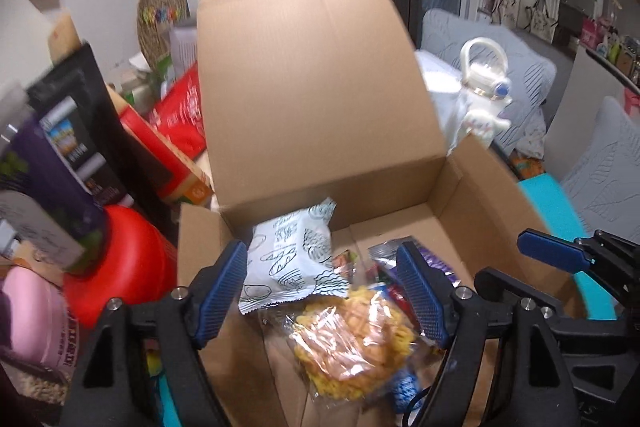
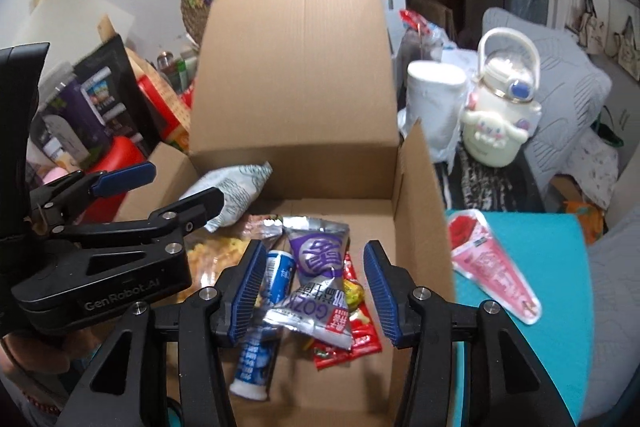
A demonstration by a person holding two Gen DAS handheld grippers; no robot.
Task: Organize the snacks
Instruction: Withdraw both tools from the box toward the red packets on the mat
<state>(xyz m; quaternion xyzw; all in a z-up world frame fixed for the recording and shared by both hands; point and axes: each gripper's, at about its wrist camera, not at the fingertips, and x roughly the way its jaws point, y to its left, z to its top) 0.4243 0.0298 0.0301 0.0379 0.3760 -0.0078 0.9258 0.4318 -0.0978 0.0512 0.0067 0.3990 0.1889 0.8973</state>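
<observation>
Cardboard box [image 2: 416, 211], lid flap standing upright at the far side, sits on a teal worktop [image 2: 560, 307]. Both grippers hang above the open box, pointing down into it.

Left gripper [image 1: 324, 291] — fingers spread apart, nothing pinched. Below the gap, on the box floor: a white packet printed with bread drawings [image 1: 296, 259], propped in the far left corner against the left wall, and a clear bag of yellow crisps [image 1: 352, 343] just beside it, toward the near edge. The two overlap slightly.

Right gripper [image 2: 316, 291] — fingers also parted, pads touching nothing. Under it, in the right half of the box: a silver and purple pouch [image 2: 316, 275] lying on top of red sachets [image 2: 352, 339], with a blue and white tube [image 2: 264, 311] alongside on the left, reaching toward the near edge. The pouch partly covers the tube's upper end.

One snack lies outside the box: a pink cone-shaped packet [image 2: 492, 267] flat on the worktop, just beyond the right wall.

Behind the worktop's far right corner, a white bottle with a cartoon figure [image 2: 500, 111] and a white roll [image 2: 432, 103]. Past the left edge, a red container [image 1: 120, 267] and assorted boxes, blurred.
</observation>
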